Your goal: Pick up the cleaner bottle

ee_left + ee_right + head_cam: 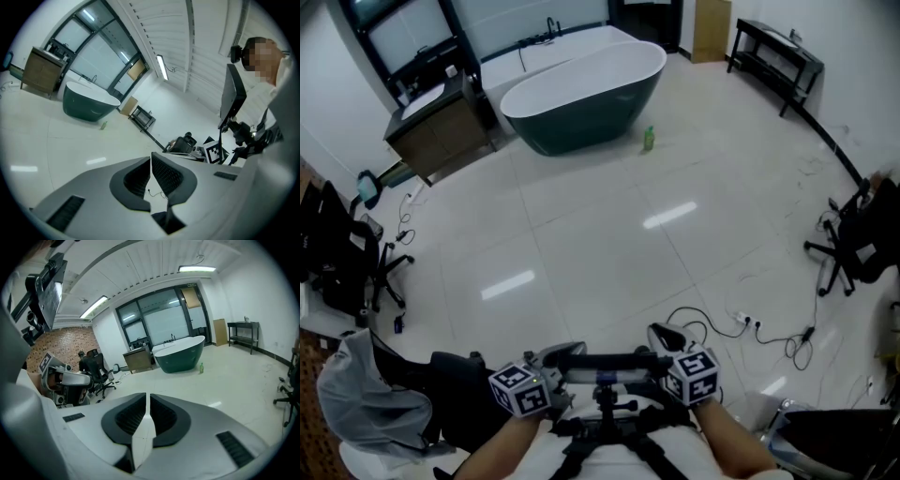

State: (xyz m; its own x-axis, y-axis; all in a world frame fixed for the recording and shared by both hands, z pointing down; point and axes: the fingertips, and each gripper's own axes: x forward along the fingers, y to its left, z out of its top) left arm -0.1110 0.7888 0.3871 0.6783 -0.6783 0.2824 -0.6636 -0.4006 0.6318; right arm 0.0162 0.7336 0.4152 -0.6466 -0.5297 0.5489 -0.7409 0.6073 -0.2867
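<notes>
The cleaner bottle (648, 139) is a small green bottle that stands upright on the white tiled floor, just right of the dark green bathtub (581, 94), far across the room. It also shows as a small speck in the left gripper view (103, 124) and the right gripper view (201, 367). Both grippers are held close to the person's body at the bottom of the head view. My left gripper (567, 351) (151, 157) is shut with nothing in it. My right gripper (662, 331) (146, 397) has its pads together, also with nothing between them.
A wooden vanity cabinet (441, 127) stands left of the tub. A black console table (773, 52) is along the far right wall. Office chairs sit at the left (347, 262) and right (862, 244). Cables (750, 328) trail over the floor near my right side.
</notes>
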